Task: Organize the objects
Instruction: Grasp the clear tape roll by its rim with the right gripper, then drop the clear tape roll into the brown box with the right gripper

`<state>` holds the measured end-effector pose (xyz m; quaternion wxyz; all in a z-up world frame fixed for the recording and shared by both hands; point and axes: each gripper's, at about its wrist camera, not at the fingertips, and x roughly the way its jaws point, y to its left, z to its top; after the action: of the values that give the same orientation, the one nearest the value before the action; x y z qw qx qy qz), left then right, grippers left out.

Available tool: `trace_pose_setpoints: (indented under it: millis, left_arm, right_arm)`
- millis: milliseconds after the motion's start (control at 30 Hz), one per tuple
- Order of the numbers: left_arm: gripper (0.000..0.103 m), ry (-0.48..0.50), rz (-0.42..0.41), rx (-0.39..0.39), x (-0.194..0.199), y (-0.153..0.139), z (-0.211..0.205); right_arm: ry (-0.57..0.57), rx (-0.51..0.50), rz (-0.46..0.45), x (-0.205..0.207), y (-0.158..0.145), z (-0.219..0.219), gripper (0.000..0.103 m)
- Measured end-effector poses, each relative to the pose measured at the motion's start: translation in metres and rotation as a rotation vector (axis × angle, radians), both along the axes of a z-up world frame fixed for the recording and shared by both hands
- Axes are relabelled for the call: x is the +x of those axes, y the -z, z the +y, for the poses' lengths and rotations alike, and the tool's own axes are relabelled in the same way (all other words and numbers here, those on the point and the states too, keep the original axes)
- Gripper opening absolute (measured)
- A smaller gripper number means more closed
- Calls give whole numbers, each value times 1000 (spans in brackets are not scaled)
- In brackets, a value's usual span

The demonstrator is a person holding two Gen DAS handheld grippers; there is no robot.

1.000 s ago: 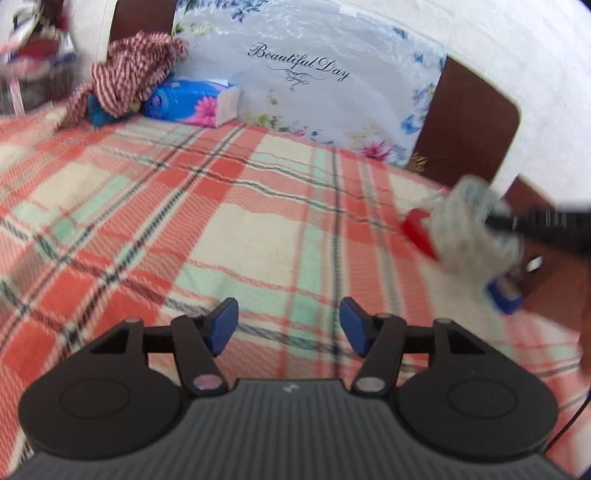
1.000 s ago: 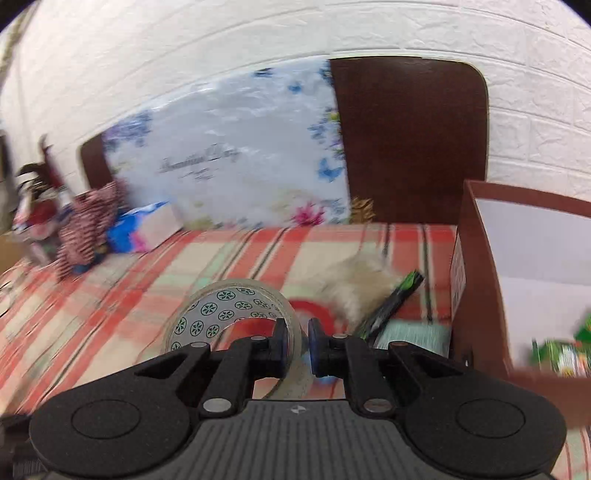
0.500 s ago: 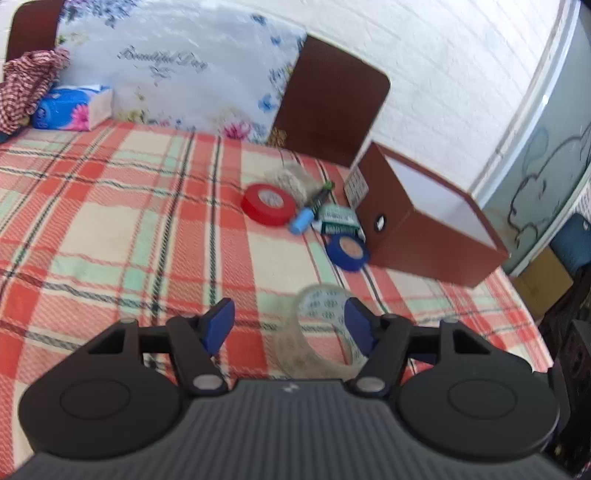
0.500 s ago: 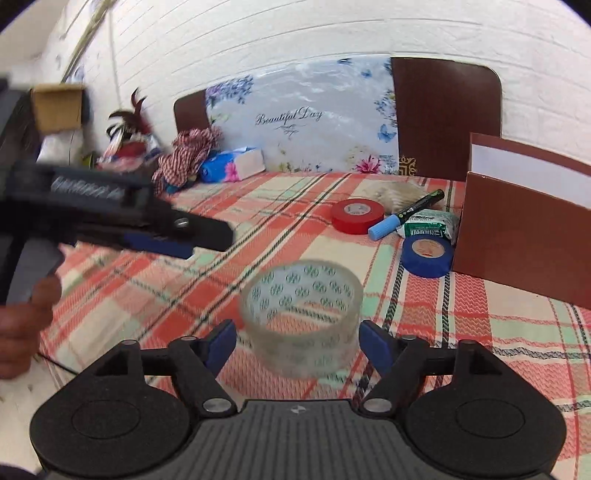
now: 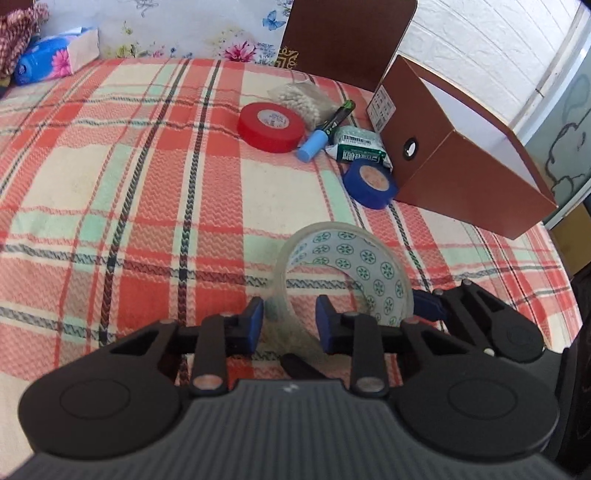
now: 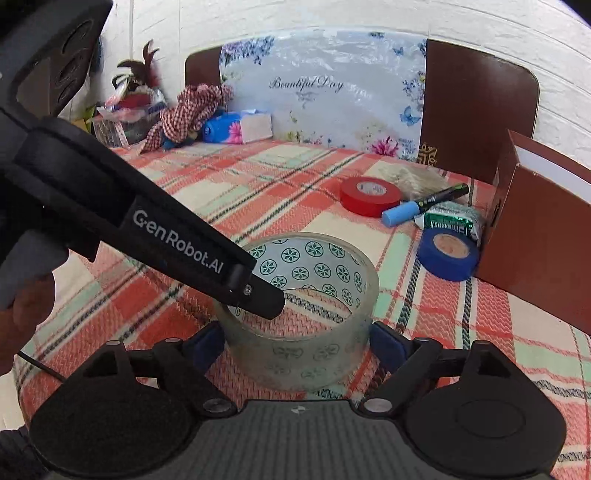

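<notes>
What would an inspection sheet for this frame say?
Surface: plaid tablecloth, items lying on it.
Job's things: clear tape roll flat, hole up; red tape, blue tape, marker, green packet and small clear bag beside the brown box.
Clutter: tissue pack, checked cloth at the far edge.
Grippers: left gripper jaws straddle the roll's wall, gap visible; right gripper jaws open, flanking the roll.
Cables: thin black cable, near left edge.
Surroundings: white brick wall, floral board, chair back.

A roll of clear tape (image 6: pixel 301 310) stands on the worktop (image 6: pixel 258 173) between the right tool's (image 6: pixel 297 341) fingers, the left tool (image 5: pixel 289 325) straddling its wall. Beyond lie two tape rolls (image 6: pixel 370 195), a marker (image 6: pixel 424 205) and a packet (image 6: pixel 448 218) beside a box (image 6: pixel 543 240), a tissue pack (image 6: pixel 236 128) at the far edge.
</notes>
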<state>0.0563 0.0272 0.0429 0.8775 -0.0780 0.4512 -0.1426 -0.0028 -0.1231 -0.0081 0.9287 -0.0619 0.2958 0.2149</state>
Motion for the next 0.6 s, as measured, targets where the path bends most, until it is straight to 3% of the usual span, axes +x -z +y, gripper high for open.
trace_pose_setpoints:
  millis: [133,300,367,467,600]
  left_arm:
    - [28,82,-139,-5,8,-58,-34]
    - [28,234,-344,-9,45,-121,-120]
    - [26,284,-387,-2,69,-128,-157]
    - [26,324,-377,-10,110,-122,-201]
    - [29,310,-396,22,145,-98,-239]
  right_arm:
    - [90,43,-204,-12,-30,-34,85]
    - [277,55,-409,11,-72,-103,85]
    - [352,34,-426,34,-77,-131,85]
    - [420,21,-372,73,-75,-169,85]
    - [432,23,-301,119,-58,-199,88]
